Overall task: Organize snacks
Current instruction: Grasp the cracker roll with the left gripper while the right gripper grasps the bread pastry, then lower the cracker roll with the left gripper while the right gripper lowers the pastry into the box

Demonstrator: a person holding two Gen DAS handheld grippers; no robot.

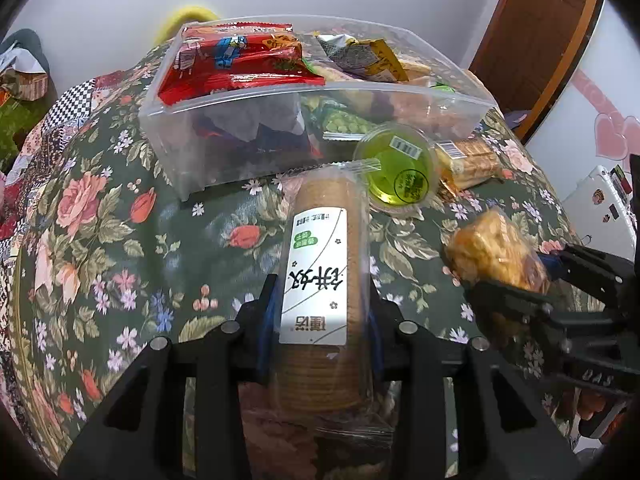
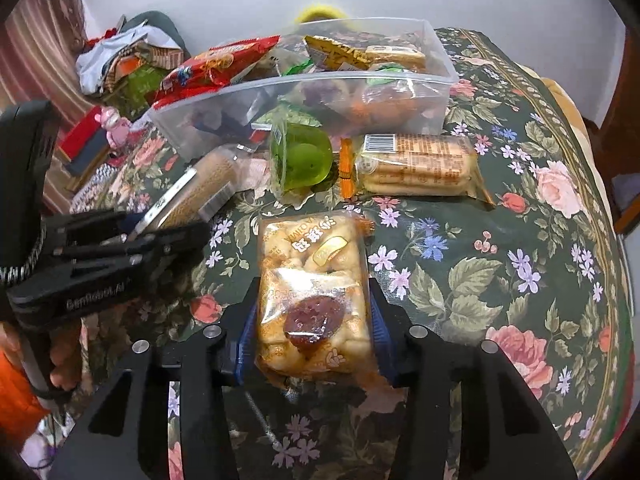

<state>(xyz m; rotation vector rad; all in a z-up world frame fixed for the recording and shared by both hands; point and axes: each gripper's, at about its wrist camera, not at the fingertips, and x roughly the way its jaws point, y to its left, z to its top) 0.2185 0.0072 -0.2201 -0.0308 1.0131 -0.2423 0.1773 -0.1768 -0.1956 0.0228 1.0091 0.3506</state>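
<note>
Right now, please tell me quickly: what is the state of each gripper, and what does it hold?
Left gripper: closed on the round biscuit sleeve.
Right gripper: closed on the puffed snack pack.

Left gripper clamped on biscuit roll, fingers pointing at the clear bin. Right gripper clamped on pastry pack, level, right of the left one, same heading toward bin.
</note>
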